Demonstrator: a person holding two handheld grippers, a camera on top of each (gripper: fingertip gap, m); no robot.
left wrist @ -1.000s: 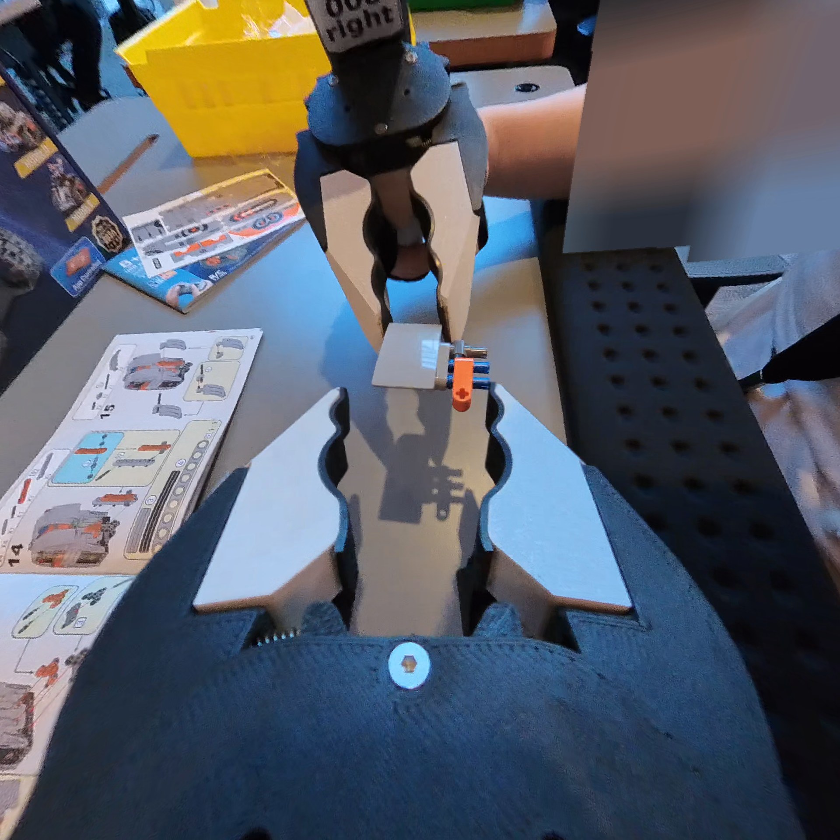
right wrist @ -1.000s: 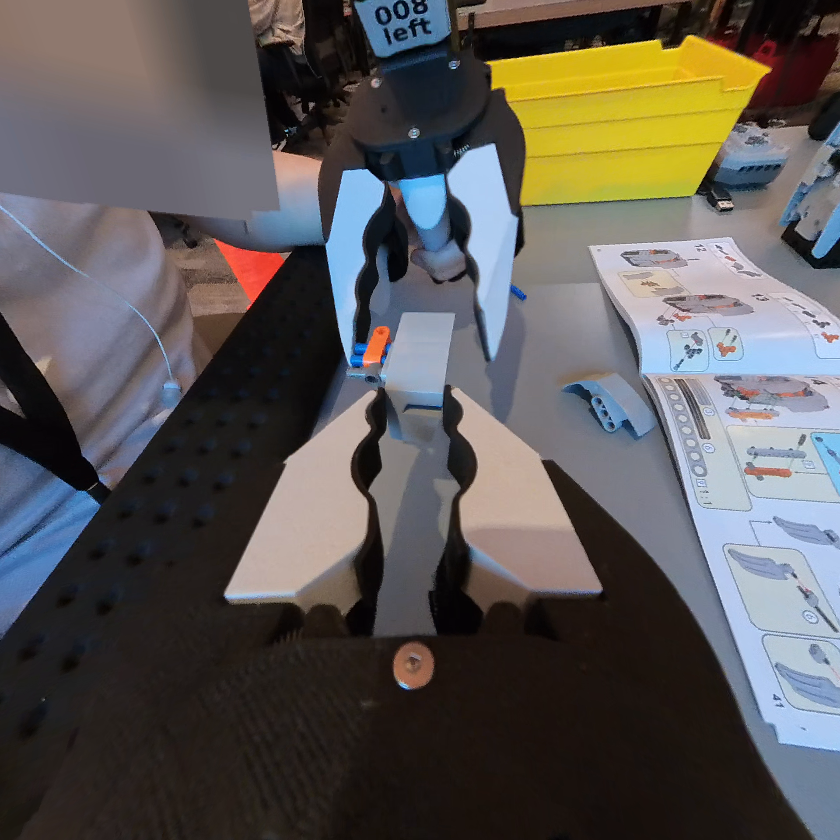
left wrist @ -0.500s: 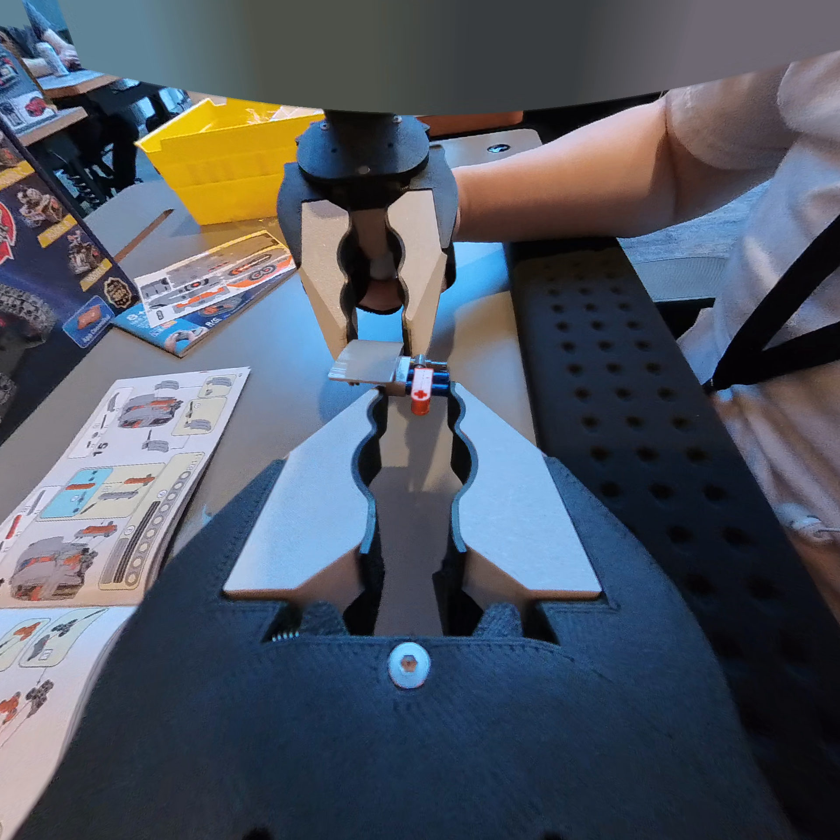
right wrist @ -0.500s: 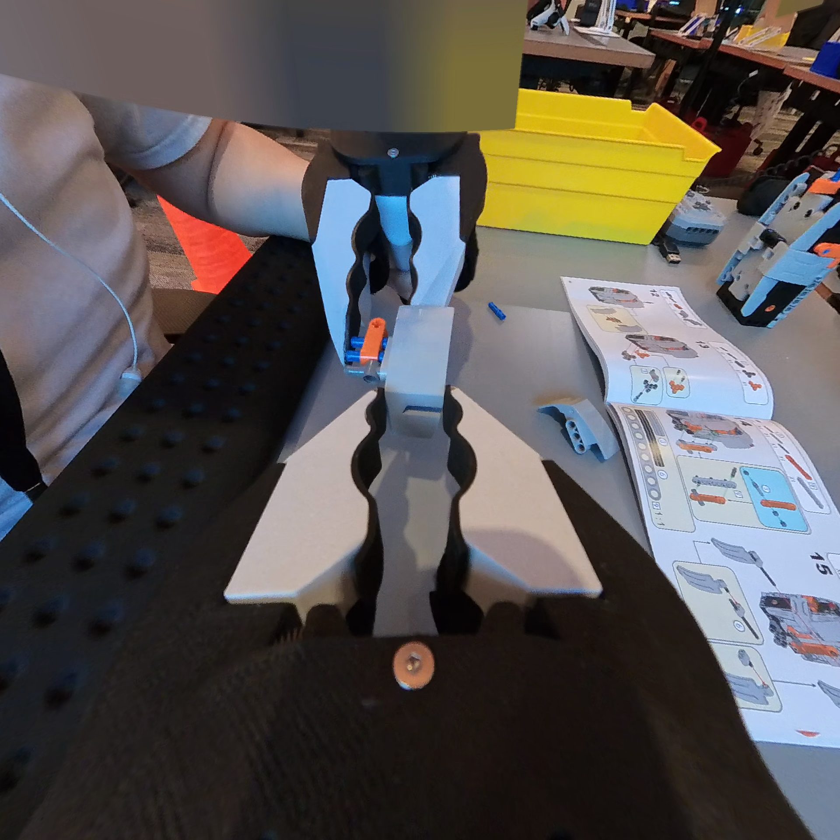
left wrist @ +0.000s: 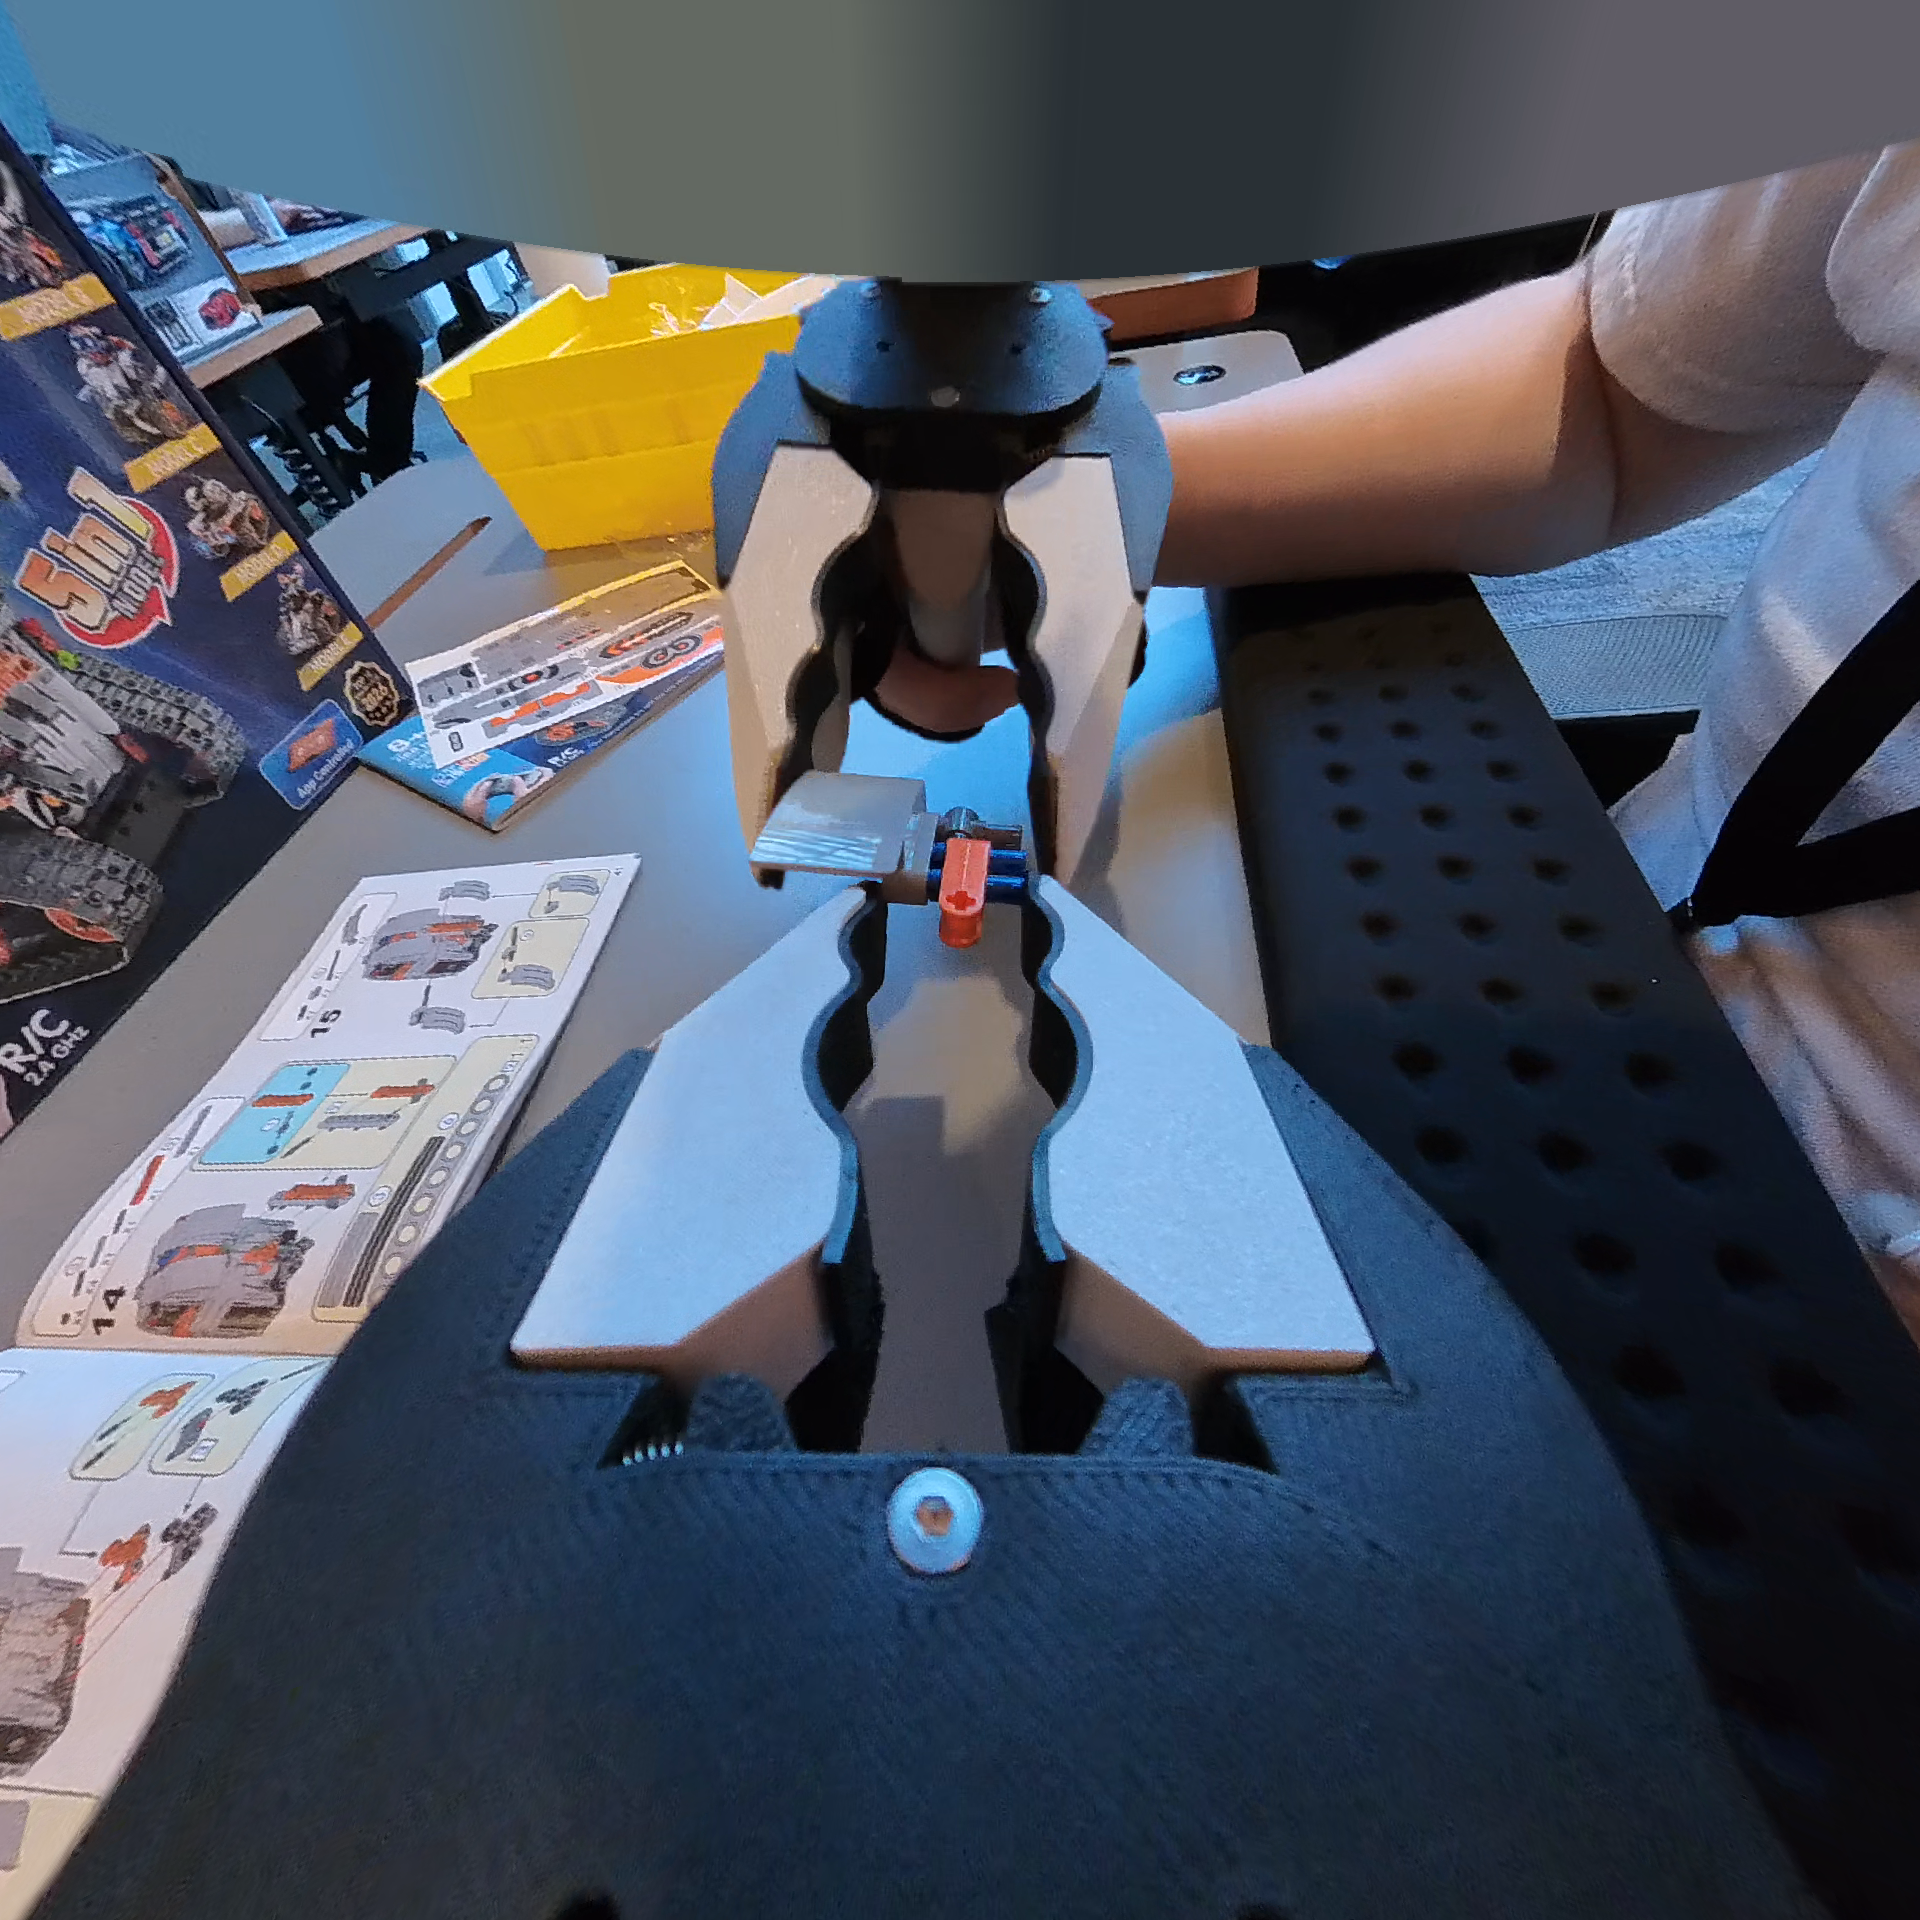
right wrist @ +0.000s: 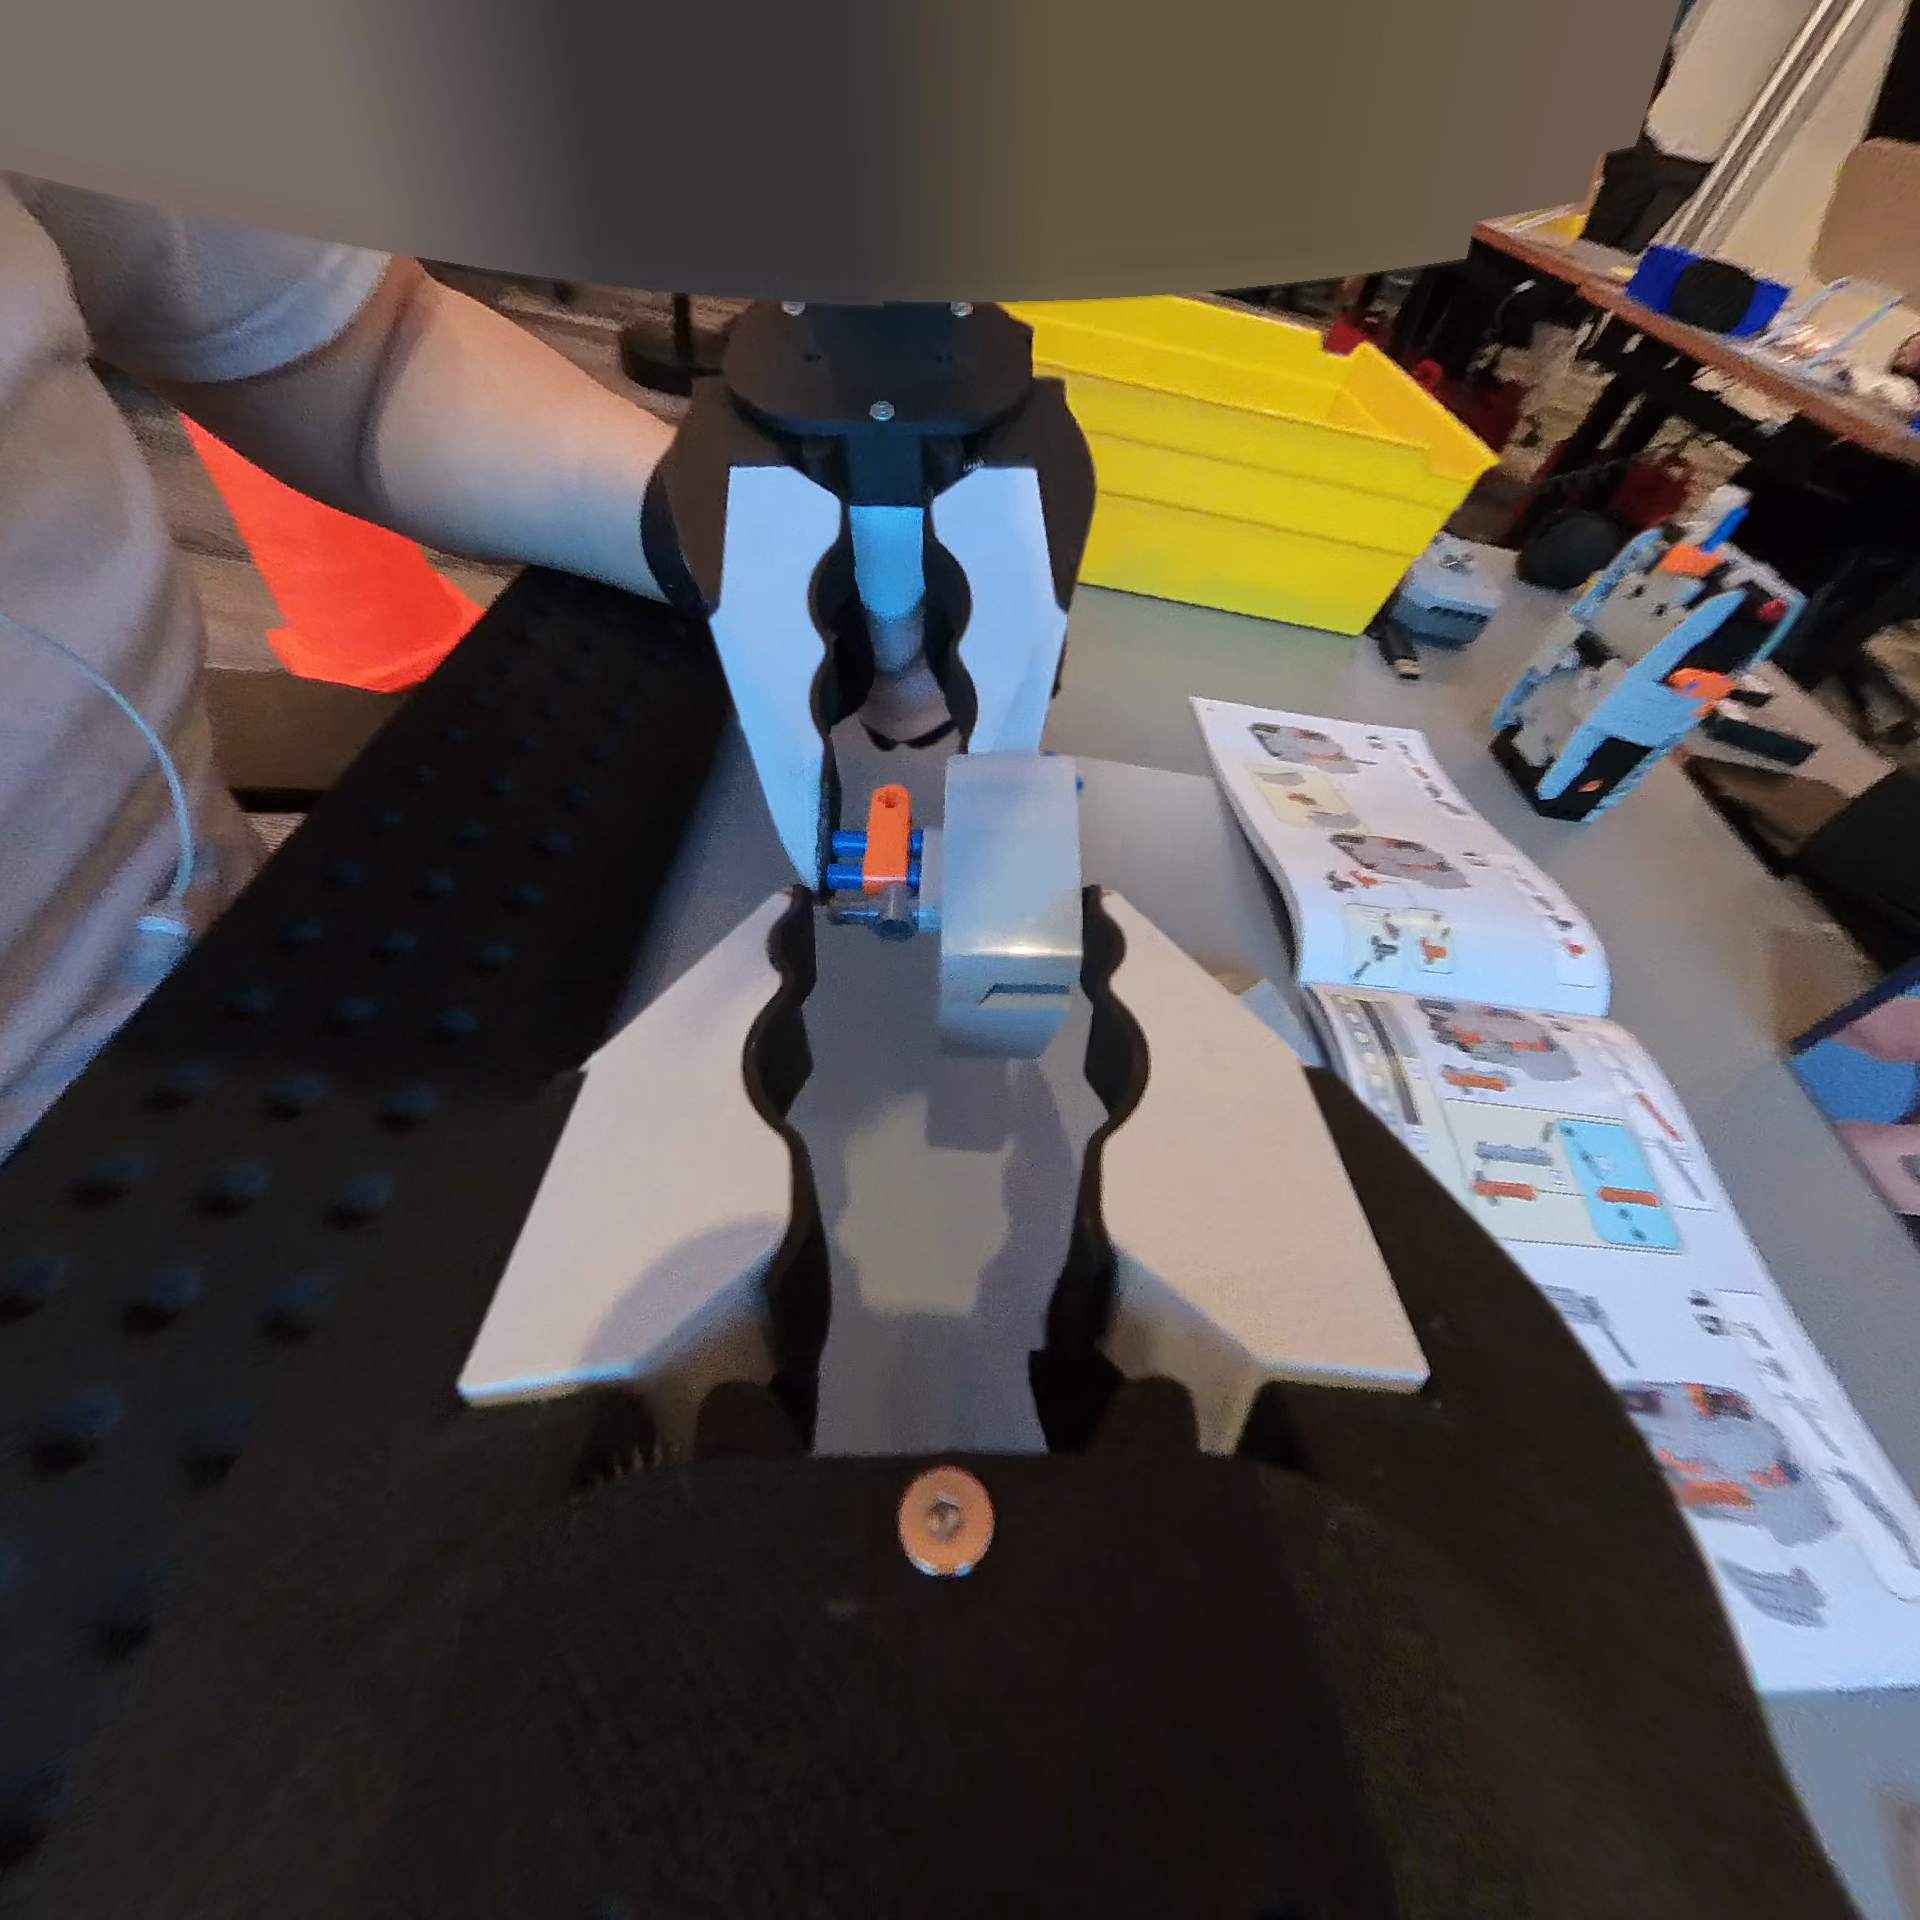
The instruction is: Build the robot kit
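Observation:
A small brick assembly hangs in the air between the two grippers. It is a grey curved panel [left wrist: 842, 826] with blue pins [left wrist: 1003, 883] and an orange connector [left wrist: 961, 894]. My left gripper [left wrist: 948, 899] is shut on it: one pad presses the pin ends and the other the grey block. The right wrist view confirms this, with the left gripper [right wrist: 914, 821] clamping the blue pins [right wrist: 847, 873] and the panel [right wrist: 1008, 904]. My right gripper [right wrist: 945, 909] is open around the panel, and its left finger [right wrist: 727, 1039] stands clear of the orange connector [right wrist: 886, 842]. The left wrist view shows the right gripper [left wrist: 912, 868] spread wide.
An open instruction booklet [left wrist: 343, 1091] [right wrist: 1455, 904] lies on the grey table. There is a yellow bin [left wrist: 613, 416] [right wrist: 1247, 468] at the back and a black perforated board [left wrist: 1507, 935] [right wrist: 416, 935] beside the person. A toy box [left wrist: 104, 675] and a part-built model [right wrist: 1631, 665] stand at the sides. The tips of both grippers are at nearly the same place.
My left gripper closed on the pin end of the assembly. My right gripper then opened and let go of the grey panel. Both grippers rose a little.

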